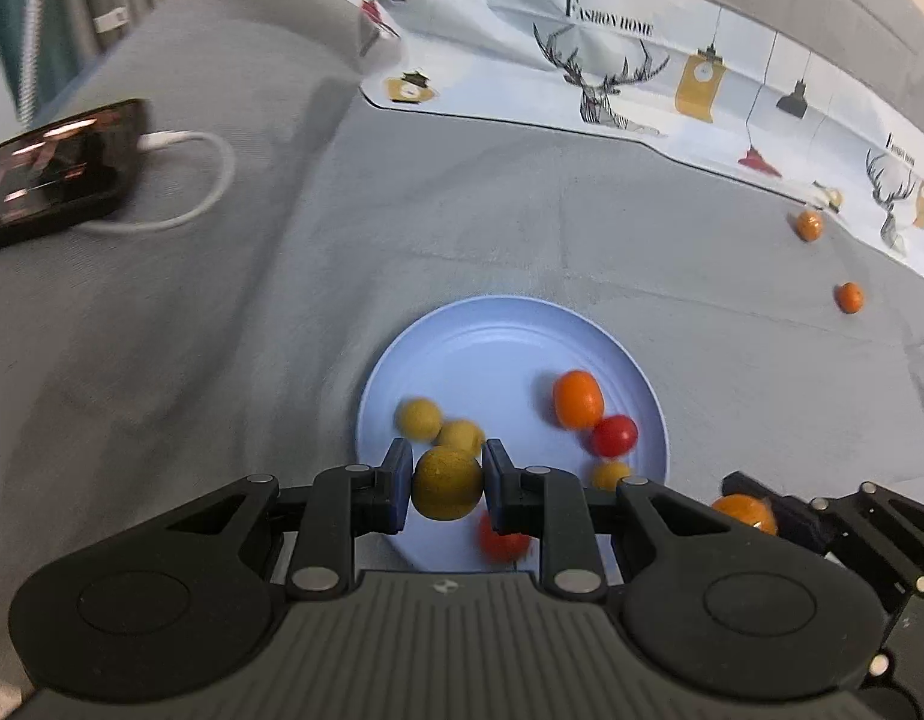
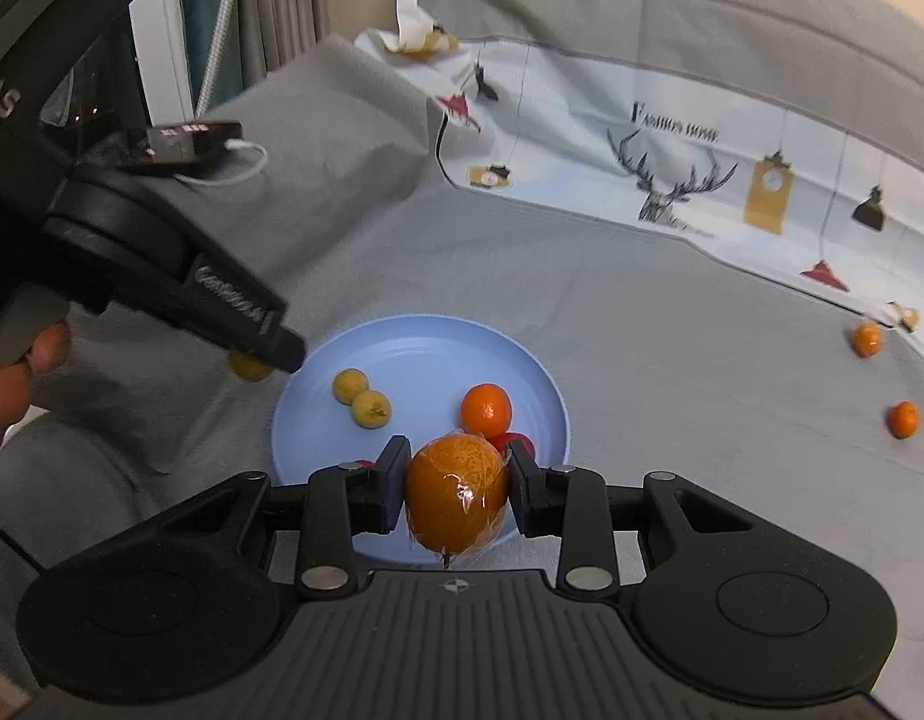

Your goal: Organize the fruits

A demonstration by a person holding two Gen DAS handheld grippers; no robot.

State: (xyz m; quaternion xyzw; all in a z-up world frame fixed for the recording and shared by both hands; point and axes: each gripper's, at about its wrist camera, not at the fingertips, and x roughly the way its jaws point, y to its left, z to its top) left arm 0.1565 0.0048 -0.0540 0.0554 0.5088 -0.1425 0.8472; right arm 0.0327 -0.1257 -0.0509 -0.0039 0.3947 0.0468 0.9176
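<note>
Left wrist view: my left gripper [image 1: 447, 485] is clenched on a yellow-brown fruit [image 1: 447, 491], held above the near rim of the blue plate [image 1: 492, 342], which carries two more yellow fruits, an orange and red tomatoes. Right wrist view: my right gripper [image 2: 456, 489] grasps a plastic-wrapped orange [image 2: 456, 495] over the same plate's near edge; two small oranges lie well apart on the grey cloth [image 2: 672, 330].

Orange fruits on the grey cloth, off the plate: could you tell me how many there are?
2: far orange fruit beside the printed sheet, near orange fruit closer; others may be hidden.
</note>
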